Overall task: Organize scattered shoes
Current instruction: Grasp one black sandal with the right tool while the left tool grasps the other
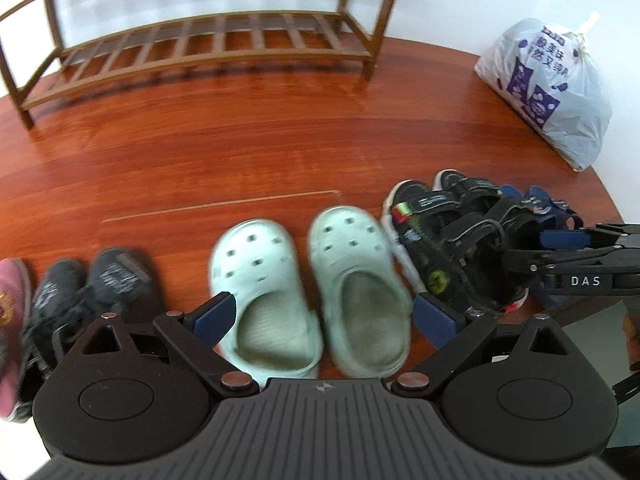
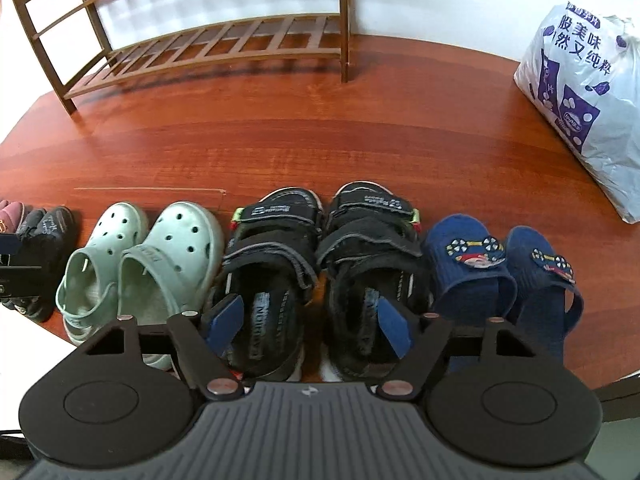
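- The shoes stand in one row on the red-brown wooden floor (image 2: 320,136), toes toward the far wall, near the floor's front edge
- The left gripper (image 1: 326,318) hangs over the pale green clogs (image 1: 304,288); its blue pads (image 1: 212,316) are spread wide, one outside each clog, and whether they touch the clogs I cannot tell
- The right gripper (image 2: 310,326) hangs over the black strap sandals (image 2: 320,272); its fingers are spread, one blue pad over each sandal's heel opening, and nothing is pinched between them
- Just right of the sandals sit the dark blue slippers (image 2: 500,276) with cartoon patches, touching each other
- Left of the clogs are dark sneakers (image 1: 92,292), and a pink shoe (image 1: 12,320) sits at the row's left end, blurred
- A brown slatted shoe rack (image 2: 208,48) stands against the white wall at the floor's far edge, its lower shelf bare
- A tied white plastic bag (image 2: 588,92) with purple print lies at the far right corner of the floor
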`<state>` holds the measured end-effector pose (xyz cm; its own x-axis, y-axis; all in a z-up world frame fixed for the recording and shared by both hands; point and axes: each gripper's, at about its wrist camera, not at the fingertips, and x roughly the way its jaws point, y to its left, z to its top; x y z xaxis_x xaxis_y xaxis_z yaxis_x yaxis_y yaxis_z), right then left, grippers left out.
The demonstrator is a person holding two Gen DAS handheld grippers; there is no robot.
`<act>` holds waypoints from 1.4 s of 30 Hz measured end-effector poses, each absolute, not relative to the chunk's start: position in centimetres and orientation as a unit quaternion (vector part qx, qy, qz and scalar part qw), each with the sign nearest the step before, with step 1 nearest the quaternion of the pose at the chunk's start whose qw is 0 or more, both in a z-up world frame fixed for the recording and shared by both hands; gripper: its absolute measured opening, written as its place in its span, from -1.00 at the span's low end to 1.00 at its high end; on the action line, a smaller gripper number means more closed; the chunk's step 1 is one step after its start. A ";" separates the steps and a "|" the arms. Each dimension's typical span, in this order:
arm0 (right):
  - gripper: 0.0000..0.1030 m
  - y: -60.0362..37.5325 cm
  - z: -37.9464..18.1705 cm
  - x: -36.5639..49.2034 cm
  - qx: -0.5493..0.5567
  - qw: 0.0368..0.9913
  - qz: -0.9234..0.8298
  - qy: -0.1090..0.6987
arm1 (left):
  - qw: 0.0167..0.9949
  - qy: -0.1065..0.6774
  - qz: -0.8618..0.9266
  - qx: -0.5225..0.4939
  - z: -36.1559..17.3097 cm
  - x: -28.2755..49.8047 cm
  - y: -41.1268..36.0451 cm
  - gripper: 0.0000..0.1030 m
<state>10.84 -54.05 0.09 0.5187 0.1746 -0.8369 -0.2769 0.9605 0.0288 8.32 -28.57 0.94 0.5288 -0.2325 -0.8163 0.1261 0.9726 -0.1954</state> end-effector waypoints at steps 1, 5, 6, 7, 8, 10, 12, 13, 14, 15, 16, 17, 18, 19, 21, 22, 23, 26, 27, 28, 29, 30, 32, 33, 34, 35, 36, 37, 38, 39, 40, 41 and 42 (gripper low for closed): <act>0.50 -54.4 0.1 11.1 -0.056 0.870 0.129 0.473 | 0.872 0.475 -0.108 -0.054 0.9 8.7 -29.2 0.86; 0.48 -55.9 0.2 11.8 -0.062 0.870 0.124 0.474 | 0.869 0.474 -0.133 -0.043 0.4 10.0 -31.8 0.84; 0.47 -56.3 0.2 11.9 -0.062 0.870 0.123 0.474 | 0.869 0.474 -0.139 -0.041 0.3 10.4 -32.5 0.84; 0.47 -56.8 0.1 12.1 -0.062 0.870 0.121 0.475 | 0.868 0.473 -0.144 -0.038 0.2 10.7 -33.0 0.83; 0.44 -57.2 0.0 12.2 -0.062 0.869 0.119 0.476 | 0.868 0.472 -0.150 -0.034 0.1 11.0 -33.6 0.76; 0.36 -57.9 -0.3 12.5 -0.064 0.868 0.115 0.479 | 0.865 0.474 -0.161 -0.028 -0.3 11.7 -34.8 0.73; 0.27 -58.5 -0.7 12.7 -0.067 0.867 0.111 0.481 | 0.863 0.474 -0.171 -0.023 -0.6 12.5 -35.8 0.64; 0.24 -58.7 -0.9 12.9 -0.070 0.867 0.111 0.481 | 0.862 0.475 -0.175 -0.020 -0.8 12.8 -36.3 0.61; 0.21 -58.9 -1.1 13.0 -0.072 0.866 0.111 0.482 | 0.860 0.476 -0.180 -0.016 -0.9 13.1 -36.8 0.58; 0.19 -59.1 -1.3 13.2 -0.075 0.866 0.111 0.482 | 0.859 0.477 -0.185 -0.013 -1.1 13.5 -37.2 0.55; 0.17 -59.3 -1.5 13.3 -0.077 0.866 0.111 0.482 | 0.857 0.478 -0.190 -0.009 -1.4 13.8 -37.7 0.52; 0.15 -59.3 -1.7 13.5 -0.082 0.865 0.113 0.481 | 0.855 0.479 -0.197 -0.004 -1.6 14.2 -38.2 0.48; 0.14 -59.3 -1.9 13.7 -0.086 0.866 0.117 0.479 | 0.854 0.481 -0.199 0.000 -1.9 14.5 -38.5 0.44; 0.13 -59.3 -2.0 13.9 -0.091 0.866 0.120 0.476 | 0.852 0.484 -0.201 0.004 -2.2 14.9 -38.7 0.40; 0.10 -59.1 -2.3 14.3 -0.102 0.868 0.130 0.469 | 0.850 0.486 -0.203 0.012 -2.8 15.5 -39.2 0.24; 0.08 -59.0 -2.3 14.3 -0.104 0.868 0.131 0.468 | 0.849 0.486 -0.204 0.017 -3.0 15.7 -39.4 0.22; 0.07 -58.7 -2.5 14.5 -0.119 0.869 0.146 0.457 | 0.850 0.485 -0.206 0.021 -3.3 15.9 -39.6 0.22; 0.05 -58.1 -2.9 14.7 -0.138 0.869 0.164 0.446 | 0.855 0.472 -0.213 0.033 -3.9 16.1 -40.3 0.18; 0.04 -57.8 -3.1 14.8 -0.146 0.868 0.171 0.442 | 0.856 0.469 -0.215 0.036 -4.1 16.1 -40.5 0.13; 0.02 -57.7 -3.5 14.9 -0.154 0.867 0.175 0.440 | 0.858 0.465 -0.216 0.039 -4.4 16.1 -40.7 0.11; -0.01 -57.5 -3.9 15.1 -0.162 0.866 0.179 0.437 | 0.860 0.461 -0.215 0.041 -4.7 16.1 -40.9 0.07; -0.05 -57.4 -4.0 15.2 -0.165 0.866 0.179 0.437 | 0.863 0.457 -0.213 0.043 -4.9 16.1 -41.1 0.04; -0.31 -57.3 -4.5 15.5 -0.165 0.866 0.185 0.434 | 0.868 0.447 -0.213 0.047 -4.9 16.1 -41.2 -0.06; -0.33 -57.3 -4.5 15.5 -0.165 0.867 0.184 0.432 | 0.869 0.444 -0.212 0.049 -4.9 16.1 -41.3 -0.14; -0.39 -57.2 -4.5 15.6 -0.165 0.869 0.182 0.430 | 0.872 0.439 -0.211 0.052 -4.9 16.0 -41.3 -0.19; -0.45 -57.3 -4.4 15.6 -0.163 0.870 0.183 0.428 | 0.876 0.428 -0.218 0.049 -4.7 15.8 -41.2 -0.50; -0.49 -57.4 -4.4 15.6 -0.161 0.871 0.183 0.426 | 0.879 0.419 -0.220 0.051 -4.4 15.6 -41.3 -0.49; -0.55 -57.5 -4.3 15.6 -0.158 0.873 0.183 0.424 | 0.881 0.416 -0.219 0.053 -4.3 15.5 -41.3 -0.50; -0.62 -57.6 -4.2 15.7 -0.154 0.874 0.184 0.423 | 0.882 0.415 -0.218 0.050 -4.1 15.6 -41.3 -0.52; -0.63 -57.8 -4.1 15.7 -0.151 0.875 0.185 0.421 | 0.883 0.415 -0.217 0.043 -4.0 15.7 -41.3 -0.53; -0.64 -57.8 -4.0 15.7 -0.146 0.876 0.186 0.420 | 0.884 0.413 -0.216 0.037 -3.9 15.8 -41.3 -0.54; -0.65 -57.8 -3.8 15.8 -0.142 0.877 0.186 0.418 | 0.886 0.409 -0.216 0.035 -3.7 15.8 -41.3 -0.55; -0.66 -57.9 -3.7 15.9 -0.138 0.879 0.187 0.417 | 0.888 0.405 -0.216 0.035 -3.5 15.9 -41.4 -0.55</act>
